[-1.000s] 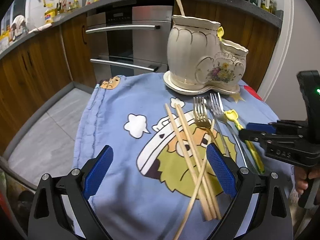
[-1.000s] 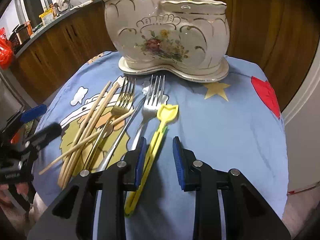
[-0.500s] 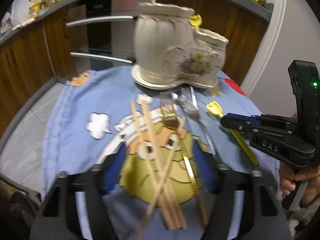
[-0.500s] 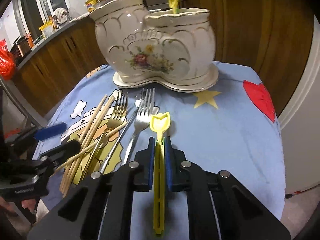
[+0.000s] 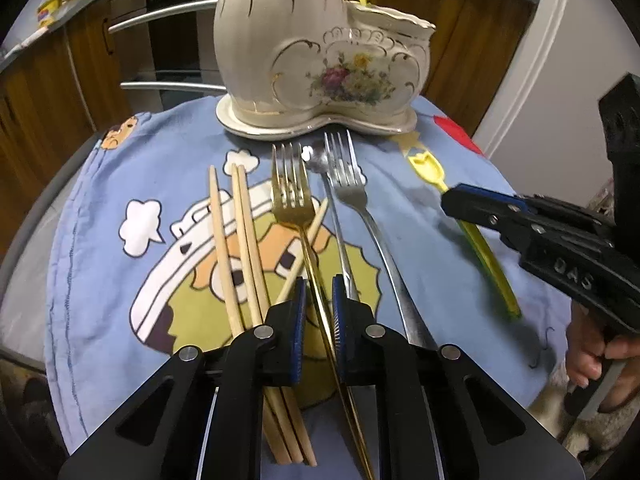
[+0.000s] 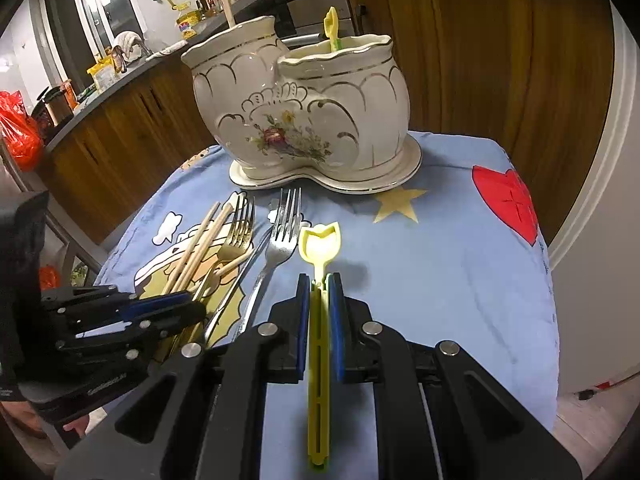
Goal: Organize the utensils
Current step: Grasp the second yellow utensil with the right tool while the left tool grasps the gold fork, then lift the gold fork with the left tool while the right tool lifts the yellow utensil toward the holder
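Two utensils already stand in the holder (image 6: 304, 120); left gripper (image 5: 319, 312) pinches the gold fork (image 5: 294, 204), right gripper (image 6: 319, 320) pinches the yellow spoon (image 6: 320, 244), chopsticks (image 5: 236, 248) and silver fork (image 5: 352, 192) remain

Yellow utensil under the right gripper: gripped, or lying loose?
Gripped. The right gripper has its blue fingers pressed on the yellow utensil.

A cream ceramic two-pot utensil holder (image 6: 304, 120) with gold trim and a painted flower stands upright at the far edge of a blue cartoon cloth, one yellow plastic utensil (image 6: 331, 26) poking from its right pot. Before it lie pale wooden chopsticks (image 5: 240, 240), a gold metal fork (image 5: 294, 208), a silver metal fork (image 5: 352, 192) and a yellow plastic tulip-tipped pick (image 6: 319, 248), handles toward the viewer.
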Demonstrator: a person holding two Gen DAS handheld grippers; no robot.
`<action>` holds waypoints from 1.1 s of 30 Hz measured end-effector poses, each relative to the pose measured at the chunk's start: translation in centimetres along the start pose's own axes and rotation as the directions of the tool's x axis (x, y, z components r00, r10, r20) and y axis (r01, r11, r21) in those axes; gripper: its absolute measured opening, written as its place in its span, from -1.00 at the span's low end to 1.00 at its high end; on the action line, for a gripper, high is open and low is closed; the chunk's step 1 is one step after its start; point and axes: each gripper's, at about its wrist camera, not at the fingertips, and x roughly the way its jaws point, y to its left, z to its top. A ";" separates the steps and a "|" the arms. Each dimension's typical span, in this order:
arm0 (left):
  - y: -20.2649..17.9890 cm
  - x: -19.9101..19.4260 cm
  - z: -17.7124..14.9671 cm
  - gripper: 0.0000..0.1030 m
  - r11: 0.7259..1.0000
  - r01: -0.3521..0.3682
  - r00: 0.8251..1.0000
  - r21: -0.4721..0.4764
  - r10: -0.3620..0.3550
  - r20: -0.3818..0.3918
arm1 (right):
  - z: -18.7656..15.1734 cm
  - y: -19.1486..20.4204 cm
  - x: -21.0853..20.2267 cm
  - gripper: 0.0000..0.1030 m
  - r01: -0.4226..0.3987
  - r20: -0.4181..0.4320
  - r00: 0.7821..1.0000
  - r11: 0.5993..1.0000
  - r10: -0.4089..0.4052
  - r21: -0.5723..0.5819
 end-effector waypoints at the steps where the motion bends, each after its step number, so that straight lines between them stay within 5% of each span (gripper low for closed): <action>1: 0.0 0.2 0.2 -0.73 1.000 -0.008 1.000 0.001 0.008 0.003 | 0.0 0.0 0.0 -0.81 -0.004 0.005 1.000 1.000 0.004 -0.001; 8: -0.5 0.8 0.5 -0.81 0.996 -0.077 0.996 0.035 0.075 0.043 | 0.0 0.0 -0.6 -0.81 -0.023 0.031 0.999 1.000 0.024 -0.010; 16: 0.2 -0.8 0.0 -0.87 0.999 -0.029 0.997 0.019 0.028 0.066 | 0.1 0.3 -1.6 -0.81 -0.034 0.080 0.996 0.999 0.036 -0.022; 22: 1.3 -3.7 0.2 -0.88 1.000 0.031 0.987 0.000 -0.031 0.155 | 0.5 0.9 -2.8 -0.81 -0.053 0.152 0.987 0.998 0.057 -0.030; 29: 2.2 -7.9 1.3 -0.88 0.997 0.078 0.935 0.003 -0.074 0.347 | 1.6 1.7 -5.2 -0.81 -0.036 0.286 0.957 0.997 0.054 -0.069; 33: 2.2 -9.5 2.1 -0.88 1.000 0.026 0.898 0.015 -0.030 0.439 | 2.2 2.2 -6.1 -0.81 -0.018 0.346 0.937 0.995 0.051 -0.099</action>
